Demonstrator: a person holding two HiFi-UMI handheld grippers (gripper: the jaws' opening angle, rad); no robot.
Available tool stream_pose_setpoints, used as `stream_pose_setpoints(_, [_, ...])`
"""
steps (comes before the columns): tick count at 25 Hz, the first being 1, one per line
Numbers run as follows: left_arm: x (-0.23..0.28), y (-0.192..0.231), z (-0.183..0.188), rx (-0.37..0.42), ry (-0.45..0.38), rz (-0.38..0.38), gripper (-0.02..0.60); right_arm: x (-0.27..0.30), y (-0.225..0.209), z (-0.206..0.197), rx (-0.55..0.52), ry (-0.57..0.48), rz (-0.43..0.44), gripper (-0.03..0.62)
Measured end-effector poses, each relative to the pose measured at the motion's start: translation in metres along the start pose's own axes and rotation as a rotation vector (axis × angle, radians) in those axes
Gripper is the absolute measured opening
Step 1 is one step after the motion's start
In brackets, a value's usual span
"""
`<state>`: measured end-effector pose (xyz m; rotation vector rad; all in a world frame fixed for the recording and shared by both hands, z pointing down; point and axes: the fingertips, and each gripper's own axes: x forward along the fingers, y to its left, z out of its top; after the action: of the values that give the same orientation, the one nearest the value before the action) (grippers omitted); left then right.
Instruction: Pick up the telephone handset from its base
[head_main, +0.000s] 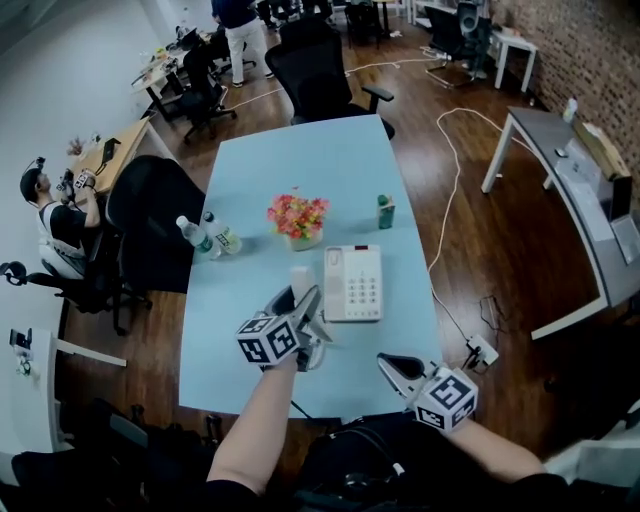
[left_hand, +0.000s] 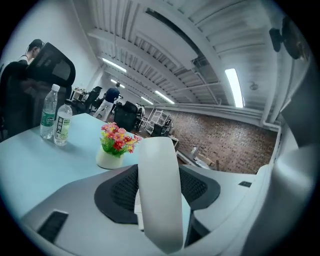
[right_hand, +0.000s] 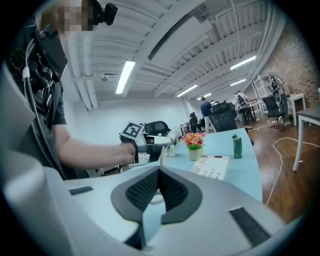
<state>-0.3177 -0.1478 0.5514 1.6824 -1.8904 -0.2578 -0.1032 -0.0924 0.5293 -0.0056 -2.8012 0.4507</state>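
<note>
Handset (left_hand: 159, 190) is clamped in the left hand-held gripper (head_main: 305, 302), off the base (head_main: 352, 283); smooth and curved, it may swivel or slip onto the table (head_main: 330, 170); right hand-held gripper (head_main: 392, 366) has jaws together, empty

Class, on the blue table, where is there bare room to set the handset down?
Free: the far end of the table beyond the flower pot and green bottle; the near left strip below the water bottles. Crowded: the middle row and around the phone base.
</note>
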Motion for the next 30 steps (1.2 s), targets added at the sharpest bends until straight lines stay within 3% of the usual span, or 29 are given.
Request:
stream_pose_setpoints(6, [-0.078,-0.013,0.002,-0.042,-0.071,-0.079,0.241,0.012,0.034,-0.004,-0.016,-0.013,0.033,0.018])
stream_pose_setpoints(13, [-0.146,-0.012,-0.009,-0.049,-0.105,-0.074,0.24,0.022,0.057,-0.008,-0.044,-0.006,0.051,0.018])
stream_pose_setpoints(30, [-0.197,0.001,0.009,-0.073,-0.19,-0.065,0.239,0.033,0.078,-0.014,-0.102,0.038,0.066,0.015])
